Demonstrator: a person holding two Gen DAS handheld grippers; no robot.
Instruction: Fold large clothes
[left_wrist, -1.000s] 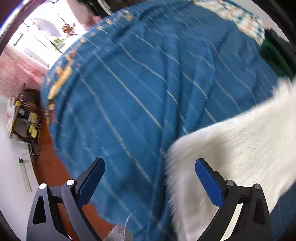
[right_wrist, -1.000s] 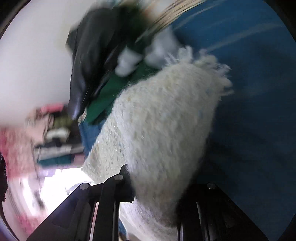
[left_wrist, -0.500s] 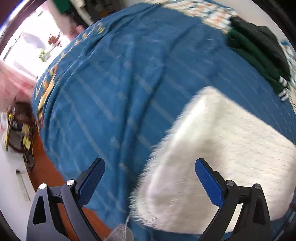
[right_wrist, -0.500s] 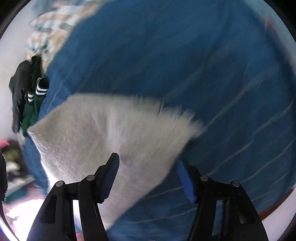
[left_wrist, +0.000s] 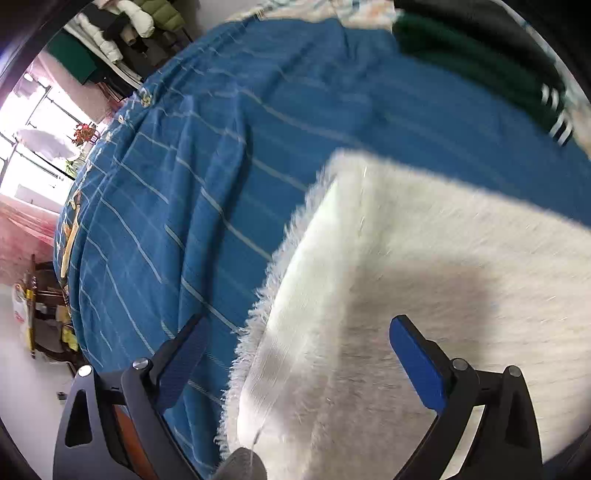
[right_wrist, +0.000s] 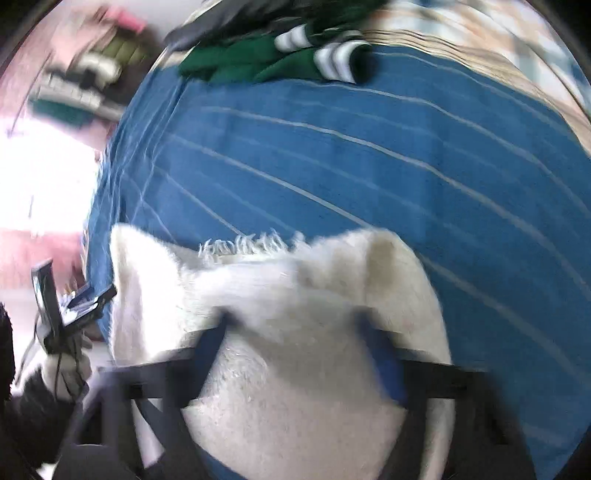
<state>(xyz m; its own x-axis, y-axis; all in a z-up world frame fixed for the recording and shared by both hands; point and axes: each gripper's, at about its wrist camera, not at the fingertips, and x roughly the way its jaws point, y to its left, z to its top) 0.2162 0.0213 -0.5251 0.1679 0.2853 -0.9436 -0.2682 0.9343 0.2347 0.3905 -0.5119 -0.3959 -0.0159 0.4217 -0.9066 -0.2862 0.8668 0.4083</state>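
Folded white fuzzy sweater (left_wrist: 424, 266) flat on blue striped bedspread (left_wrist: 229, 155) — fringed edge toward left. Left tool (left_wrist: 295, 354) spread wide above it; right tool (right_wrist: 295, 343) spread too — blurred.

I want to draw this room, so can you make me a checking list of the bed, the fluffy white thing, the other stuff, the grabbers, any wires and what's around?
Surface: blue striped bedspread, wrinkled, covering the bed.
Job's things: fluffy white garment lying on the bedspread, fringed edge showing.
Clutter: green garment with white stripes at the far side of the bed, something dark beside it.
Grippers: left gripper open, over the white garment's edge; right gripper open, blurred, fabric bunched between its fingers.
Cables: nothing clearly seen.
Surroundings: bright window, red flowers, stacked clothes beyond the bed.
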